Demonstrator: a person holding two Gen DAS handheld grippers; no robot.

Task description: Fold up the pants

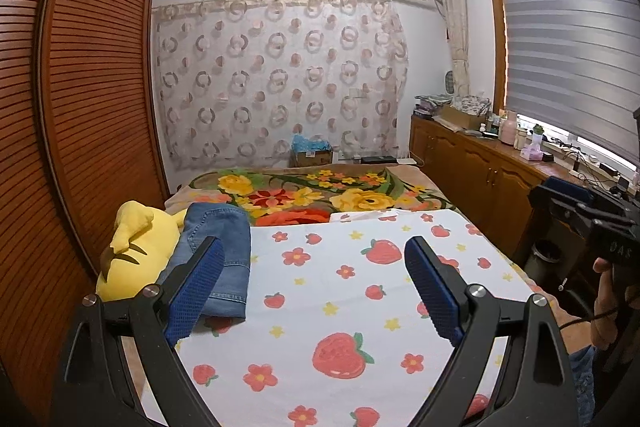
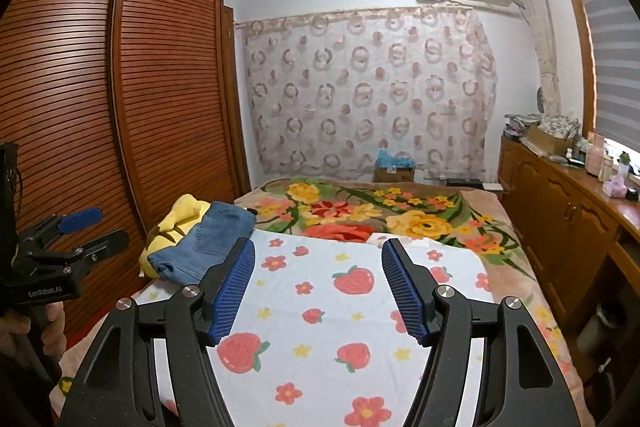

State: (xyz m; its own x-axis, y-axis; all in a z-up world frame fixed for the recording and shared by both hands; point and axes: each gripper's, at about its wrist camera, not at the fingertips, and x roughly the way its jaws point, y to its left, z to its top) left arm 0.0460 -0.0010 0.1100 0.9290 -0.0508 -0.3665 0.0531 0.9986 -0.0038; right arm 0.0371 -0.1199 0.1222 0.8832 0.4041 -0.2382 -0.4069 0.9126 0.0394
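Note:
The folded blue jeans [image 1: 220,251] lie at the left edge of the bed, partly on a yellow plush toy [image 1: 136,251]. They also show in the right wrist view [image 2: 208,243]. My left gripper [image 1: 316,291] is open and empty above the white strawberry-print sheet [image 1: 340,307], its left finger overlapping the jeans in view. My right gripper [image 2: 318,291] is open and empty above the same sheet [image 2: 328,307], to the right of the jeans. The right gripper also shows at the right edge of the left wrist view [image 1: 576,211], and the left gripper at the left of the right wrist view [image 2: 80,231].
A floral blanket [image 1: 320,199] covers the far half of the bed. A slatted wooden wardrobe [image 1: 80,107] stands close on the left. A low wooden cabinet [image 1: 480,171] with clutter runs along the right under the window. A cardboard box [image 1: 312,155] sits beyond the bed.

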